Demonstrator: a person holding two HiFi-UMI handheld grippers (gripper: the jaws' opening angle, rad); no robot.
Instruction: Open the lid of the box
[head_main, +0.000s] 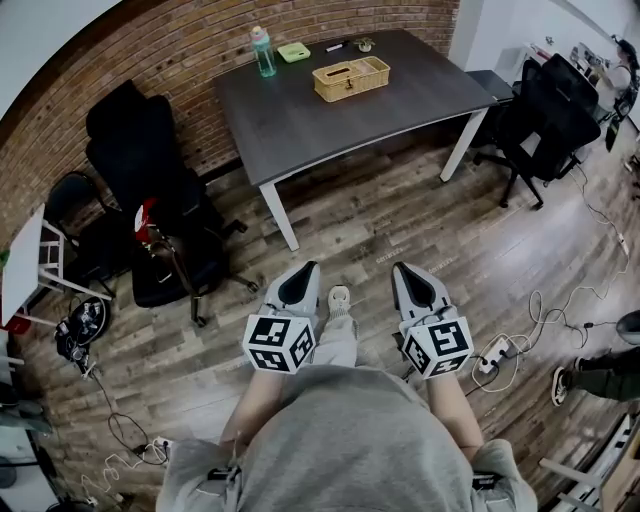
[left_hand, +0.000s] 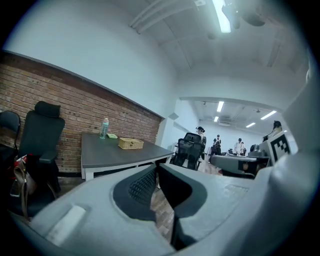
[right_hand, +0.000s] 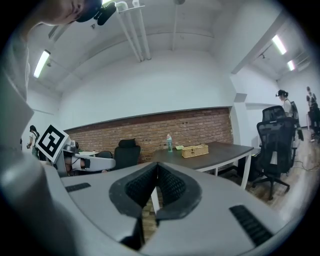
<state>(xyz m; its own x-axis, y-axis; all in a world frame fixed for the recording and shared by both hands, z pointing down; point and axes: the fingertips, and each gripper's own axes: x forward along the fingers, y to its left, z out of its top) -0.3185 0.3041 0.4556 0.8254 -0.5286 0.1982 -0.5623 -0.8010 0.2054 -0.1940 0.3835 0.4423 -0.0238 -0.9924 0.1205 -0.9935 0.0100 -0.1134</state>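
Two grippers are held side by side close in front of the person's body. The left gripper (head_main: 306, 272) and the right gripper (head_main: 402, 272) both have their jaws pressed together, with nothing between them. The toe of a shoe (head_main: 340, 297) shows between them on the wooden floor (head_main: 380, 225). Near the right gripper, a white power strip (head_main: 492, 350) and loose cables (head_main: 545, 315) lie on the boards.

Ahead of the grippers the floor is bare all the way to the table (head_main: 320, 125), whose near edge and white legs (head_main: 281, 215) face the person. Black chairs (head_main: 150, 170) crowd the floor at the table's left end. Another black office chair (head_main: 548, 115) stands near its right end, so the open way lies straight ahead between them.

The box (head_main: 351, 78) sits on the far right part of the tabletop, its lid (head_main: 348, 70) down, well apart from both grippers. The near half of the tabletop in front of it is bare. Beyond the box stand a bottle (head_main: 263, 50), a green dish (head_main: 294, 52) and a pen (head_main: 335, 46). The brick wall (head_main: 100, 70) runs just behind the table's far edge.
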